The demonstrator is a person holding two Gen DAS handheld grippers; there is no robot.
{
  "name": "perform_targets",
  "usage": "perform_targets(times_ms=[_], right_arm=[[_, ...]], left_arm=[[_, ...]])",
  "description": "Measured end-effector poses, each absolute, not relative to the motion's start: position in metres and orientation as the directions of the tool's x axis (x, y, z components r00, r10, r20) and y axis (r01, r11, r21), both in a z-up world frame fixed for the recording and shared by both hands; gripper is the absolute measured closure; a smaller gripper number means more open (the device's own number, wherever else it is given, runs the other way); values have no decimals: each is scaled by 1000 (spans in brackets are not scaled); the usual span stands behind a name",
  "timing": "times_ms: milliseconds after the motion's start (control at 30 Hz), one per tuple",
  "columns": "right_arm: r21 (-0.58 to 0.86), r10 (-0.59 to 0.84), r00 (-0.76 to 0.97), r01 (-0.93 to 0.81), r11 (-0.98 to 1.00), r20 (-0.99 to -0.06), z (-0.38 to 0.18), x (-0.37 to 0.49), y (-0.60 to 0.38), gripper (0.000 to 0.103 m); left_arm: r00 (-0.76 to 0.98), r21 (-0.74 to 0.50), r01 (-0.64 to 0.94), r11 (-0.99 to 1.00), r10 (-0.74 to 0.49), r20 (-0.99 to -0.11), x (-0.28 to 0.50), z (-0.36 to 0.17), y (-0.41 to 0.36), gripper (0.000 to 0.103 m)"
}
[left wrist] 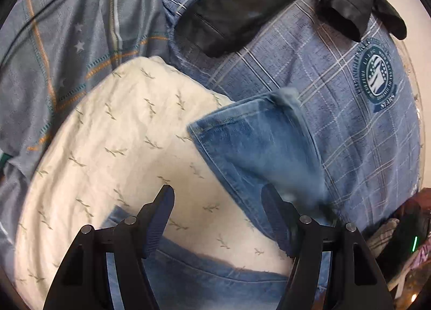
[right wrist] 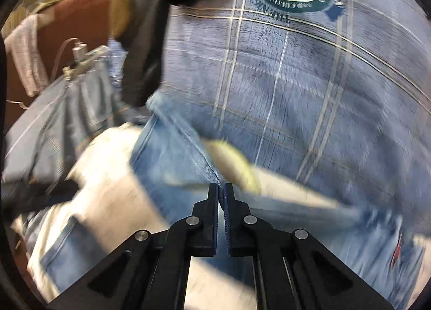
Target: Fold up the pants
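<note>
Light blue jeans (left wrist: 256,143) lie folded over a white leaf-patterned cloth (left wrist: 121,134) on a bed, with another part of them low in the left wrist view. My left gripper (left wrist: 217,191) hangs open above the white cloth, its right finger (left wrist: 272,202) at the edge of the jeans leg and nothing between the pads. The right wrist view is blurred. There the jeans (right wrist: 167,153) run up to my right gripper (right wrist: 221,187), which is shut with the denim's seamed edge going in between its tips.
A blue plaid bedspread (left wrist: 350,134) with a round emblem (left wrist: 377,78) covers the bed. A black garment (left wrist: 256,8) lies at the far side. A grey plaid cover (left wrist: 67,40) is at the left. Brown furniture (right wrist: 67,21) and clutter stand beyond the bed's edge.
</note>
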State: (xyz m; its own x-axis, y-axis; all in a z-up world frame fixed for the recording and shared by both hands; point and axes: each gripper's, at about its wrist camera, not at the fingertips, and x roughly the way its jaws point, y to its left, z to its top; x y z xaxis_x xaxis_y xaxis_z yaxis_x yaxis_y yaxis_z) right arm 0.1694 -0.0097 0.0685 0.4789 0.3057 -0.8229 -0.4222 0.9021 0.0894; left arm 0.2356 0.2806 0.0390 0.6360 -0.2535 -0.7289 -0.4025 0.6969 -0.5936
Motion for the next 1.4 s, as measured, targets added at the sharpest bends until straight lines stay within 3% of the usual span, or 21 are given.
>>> perform_targets(times_ms=[233,367,467,533,567,600,733,833,900,967,1000,1133,1167,1200,1300,1400], right_arm=[[194,366,429,-394,899,-826,46,97,-34,101],[242,375,395,-348,906,-839,27,98,-38,100],[344,443,363,-305,888,-820,24,101,-49,95],[400,476,390,-263,878,-788,31,101,-63,78],[427,481,418,-222,877,-770,36,103,-74,48],[439,476,438,-189,878,-763,39,107,-80,29],[486,471,416,-75,870,-778,34,139,-99,30],[503,442,378,76,861,-814,12,169,-113,46],[518,428,387,167,839,-817,3,184,-125,55],[484,390,356,230,844,-849,-5,197,-128,56],[497,401,352,248,832,-846,-9,202,-128,56],[528,435,347,243,814,-831,-11,214,-123,56],[538,446,348,241,807,-825,-9,212,-122,62],[544,448,355,240,804,-820,-4,206,-121,78],[576,476,388,201,792,-789,15,187,-119,91],[575,472,445,124,809,-761,47,153,-105,93]], left_arm=[[606,-651,-350,673,-367,-706,236,28,253,36],[519,-641,-387,663,-418,-746,227,12,240,37],[538,-630,-451,632,-371,-757,199,-3,236,37],[549,-636,-463,617,-364,-752,188,-11,230,37],[553,-652,-458,604,-381,-741,186,-14,226,37],[559,-667,-454,591,-394,-729,186,-15,223,37],[572,-688,-411,598,-418,-706,190,-16,216,36],[531,-648,-470,600,-394,-750,197,-34,222,39],[537,-658,-497,566,-394,-746,200,-43,226,59],[538,-659,-506,556,-394,-746,205,-47,230,66],[547,-667,-502,550,-395,-738,208,-46,232,80],[604,-708,-459,537,-396,-692,206,-23,246,81],[631,-728,-440,526,-396,-668,202,-14,252,82],[660,-750,-414,517,-397,-638,199,-4,259,82],[699,-772,-379,511,-388,-601,197,11,276,82],[714,-797,-402,451,-391,-581,189,6,295,82]])
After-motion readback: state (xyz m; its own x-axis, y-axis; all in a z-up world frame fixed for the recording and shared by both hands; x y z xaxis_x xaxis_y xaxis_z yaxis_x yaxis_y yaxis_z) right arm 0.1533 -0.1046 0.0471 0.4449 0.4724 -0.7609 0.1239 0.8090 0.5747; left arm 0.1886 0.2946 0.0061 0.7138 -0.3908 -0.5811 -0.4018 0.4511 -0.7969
